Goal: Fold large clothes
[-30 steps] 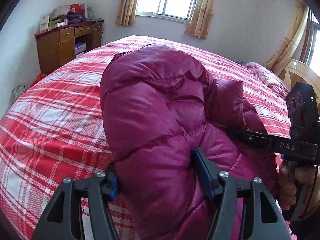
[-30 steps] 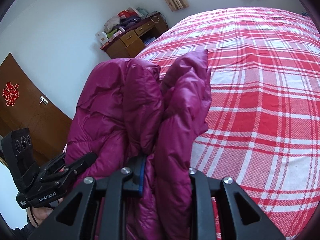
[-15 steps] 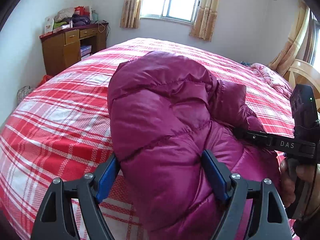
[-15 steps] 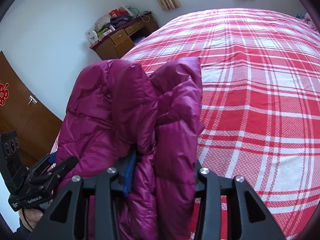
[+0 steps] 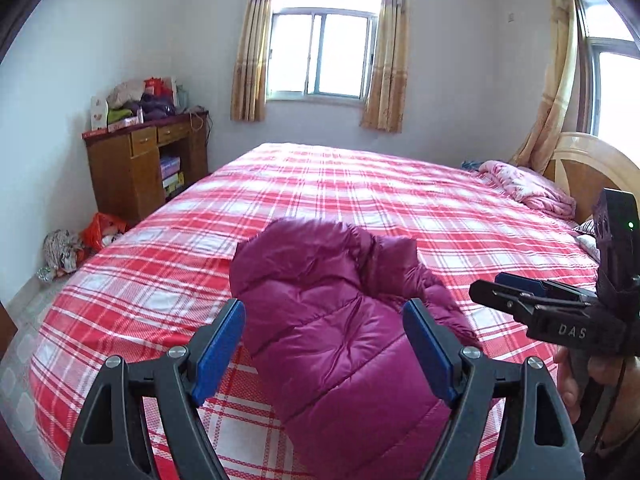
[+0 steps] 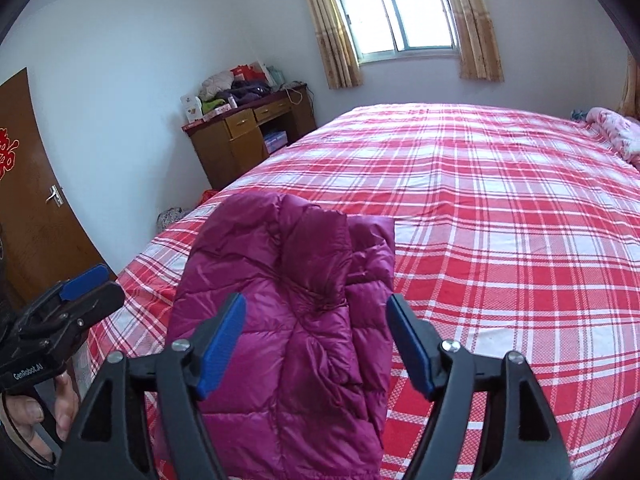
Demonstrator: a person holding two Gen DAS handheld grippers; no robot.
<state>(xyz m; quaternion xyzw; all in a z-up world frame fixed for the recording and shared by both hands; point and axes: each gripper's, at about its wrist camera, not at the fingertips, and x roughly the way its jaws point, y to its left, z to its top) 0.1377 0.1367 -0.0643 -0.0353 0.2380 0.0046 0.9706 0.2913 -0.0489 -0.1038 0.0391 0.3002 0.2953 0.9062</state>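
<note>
- Two grippers hang spread above the bed (image 5: 360, 184), holding nothing; the left gripper (image 5: 324, 344) and right gripper (image 6: 316, 340) have just been opening.
- Magenta down jacket (image 5: 340, 320) lies folded on the plaid sheet, dead ahead at 12 o'clock of both, long axis running 6 to 12.
- Both look equally near.
- Pink blanket (image 5: 528, 188) at 2 o'clock and wooden desk (image 5: 132, 168) at 10 stand well apart; nothing blocks.

Jackets I see: one magenta puffer jacket (image 5: 340, 320)
Grippers I hold: two, left gripper (image 5: 324, 354), right gripper (image 6: 314, 346)
Beds ahead: one bed (image 5: 400, 192)
Desks: one wooden desk (image 5: 136, 168)
</note>
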